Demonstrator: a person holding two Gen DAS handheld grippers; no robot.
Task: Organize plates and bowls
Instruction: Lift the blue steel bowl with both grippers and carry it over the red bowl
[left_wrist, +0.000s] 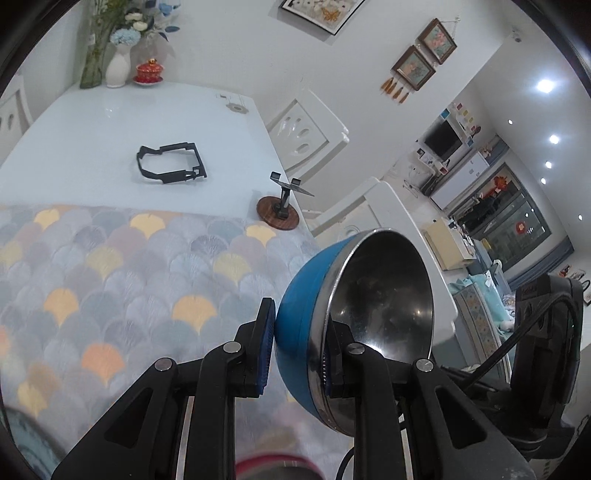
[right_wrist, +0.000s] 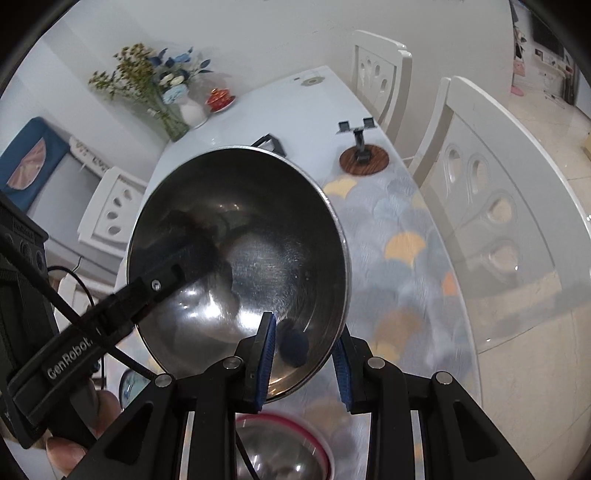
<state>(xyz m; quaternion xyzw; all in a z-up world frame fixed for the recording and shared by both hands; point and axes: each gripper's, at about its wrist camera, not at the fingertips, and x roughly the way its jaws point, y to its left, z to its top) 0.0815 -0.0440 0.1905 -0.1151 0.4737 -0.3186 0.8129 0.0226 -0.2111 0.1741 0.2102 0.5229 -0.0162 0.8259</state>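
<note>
Blue bowl: a bowl with a blue outside and a steel inside, held tilted in the air above the patterned cloth, its mouth turned up toward the right wrist camera.
Left gripper: the left gripper has its fingers pinching the bowl's wall at the rim, one blue pad on the blue outside, the other finger inside on the steel.
Right gripper: the right gripper grips the same bowl at another part of its rim, one finger inside, one outside; the fingers are pressed on the wall.
Hand: part of a hand shows low on the left in the right wrist view, around the left gripper's handle.
Second bowl: a steel bowl with a red rim lies below the right gripper, blurred.
Surface: a white surface, its near part covered by the cloth.
On the surface: a black frame, a small stand on a round wooden base, a red lidded cup and vases of flowers at the far end.
Around: white chairs beside the surface.
</note>
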